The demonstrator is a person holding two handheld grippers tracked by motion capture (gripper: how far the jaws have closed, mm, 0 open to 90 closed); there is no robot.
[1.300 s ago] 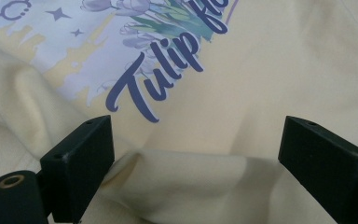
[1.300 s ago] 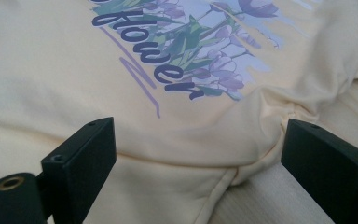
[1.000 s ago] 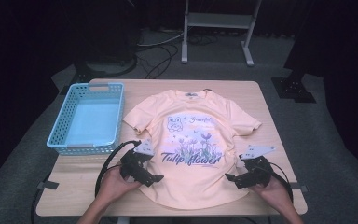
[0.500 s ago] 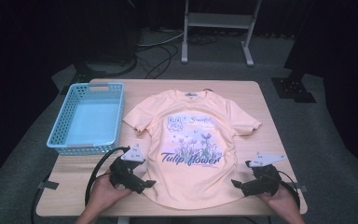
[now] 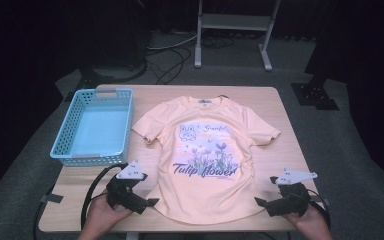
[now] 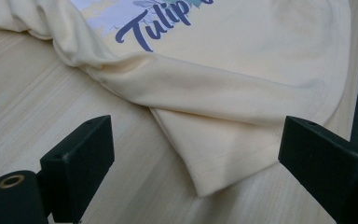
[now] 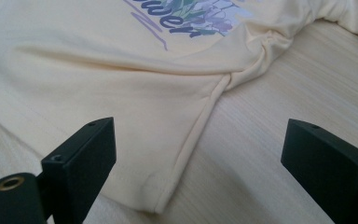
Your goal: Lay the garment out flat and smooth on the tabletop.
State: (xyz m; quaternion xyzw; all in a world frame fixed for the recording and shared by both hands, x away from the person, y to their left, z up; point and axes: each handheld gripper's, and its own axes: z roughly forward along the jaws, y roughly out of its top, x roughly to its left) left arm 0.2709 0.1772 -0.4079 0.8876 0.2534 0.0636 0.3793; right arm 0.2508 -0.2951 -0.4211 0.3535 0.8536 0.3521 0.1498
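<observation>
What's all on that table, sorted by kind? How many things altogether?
T-shirt: 1
Basket: 1
Hand-held grippers: 2, the left gripper and the right gripper
Total: 4

From the high view we see a bright pool of light on the surface [image 5: 280, 150], falling from above, while the floor and background sink into near black. The pale yellow shirt [image 5: 207, 165] is evenly lit with no glare, and the basket [image 5: 65, 150] casts only a faint shadow. This view is somewhat soft and grainy. In the left gripper view the shirt [image 6: 242, 79] shows soft shadows in its folds, and the wood grain is crisp, while the black jaws in the foreground look slightly blurred. In the right gripper view we see the same even light, with gentle shading along the seam [image 7: 191, 135].
</observation>
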